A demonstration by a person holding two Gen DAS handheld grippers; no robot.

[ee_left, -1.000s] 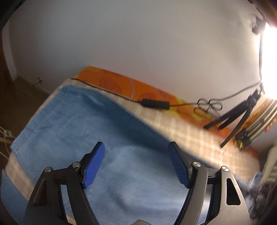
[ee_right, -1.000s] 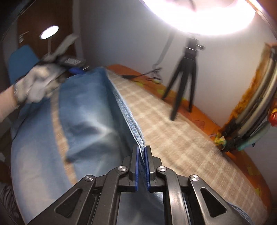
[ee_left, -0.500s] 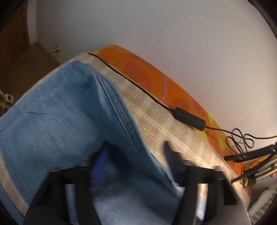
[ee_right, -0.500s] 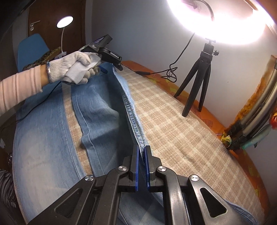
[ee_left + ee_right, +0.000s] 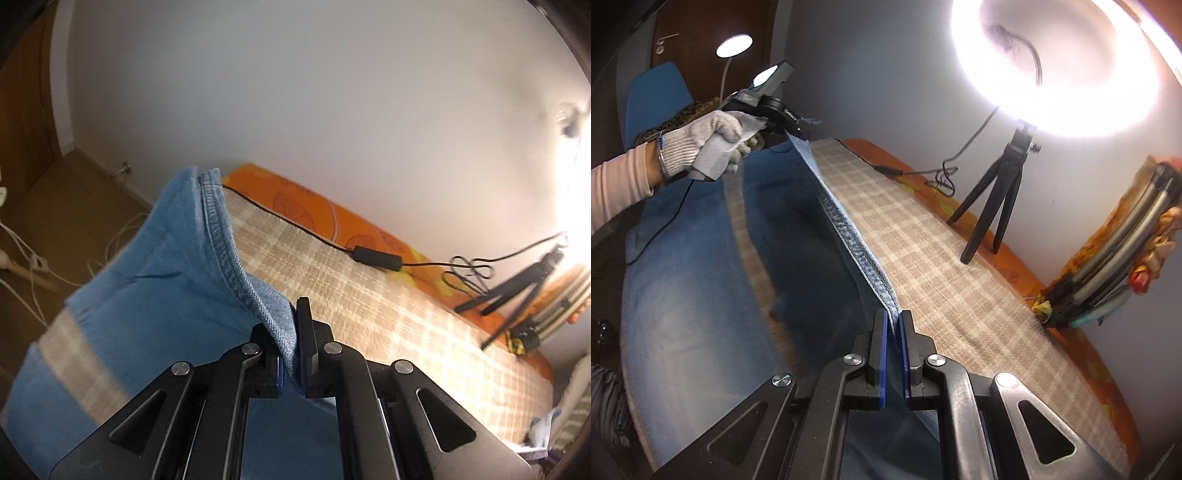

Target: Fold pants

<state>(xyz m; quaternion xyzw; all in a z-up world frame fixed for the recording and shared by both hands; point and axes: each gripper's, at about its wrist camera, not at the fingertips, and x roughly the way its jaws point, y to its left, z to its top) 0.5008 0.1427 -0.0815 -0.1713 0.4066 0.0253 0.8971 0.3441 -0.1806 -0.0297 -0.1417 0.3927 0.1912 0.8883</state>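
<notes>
Blue denim pants (image 5: 683,280) lie along a checked beige blanket (image 5: 942,266). My right gripper (image 5: 894,325) is shut on the stitched side seam (image 5: 864,258) of the far leg, which runs taut and lifted off the blanket up to my left gripper (image 5: 798,127), held in a white-gloved hand (image 5: 701,140). In the left wrist view my left gripper (image 5: 291,332) is shut on the same denim edge (image 5: 221,251), raised above the blanket (image 5: 351,288). The near leg (image 5: 33,398) lies flat at the lower left.
A black tripod (image 5: 993,210) with a bright ring light (image 5: 1060,66) stands on the blanket's far side, its cable and inline switch (image 5: 376,258) running along the orange sheet (image 5: 314,206). Rolled items (image 5: 1108,266) lean at the right. White cords (image 5: 33,258) lie on the floor.
My left gripper has gone from open above the flat denim to shut on its edge, and has lifted it. My right gripper stays shut on the seam, which now hangs taut and higher.
</notes>
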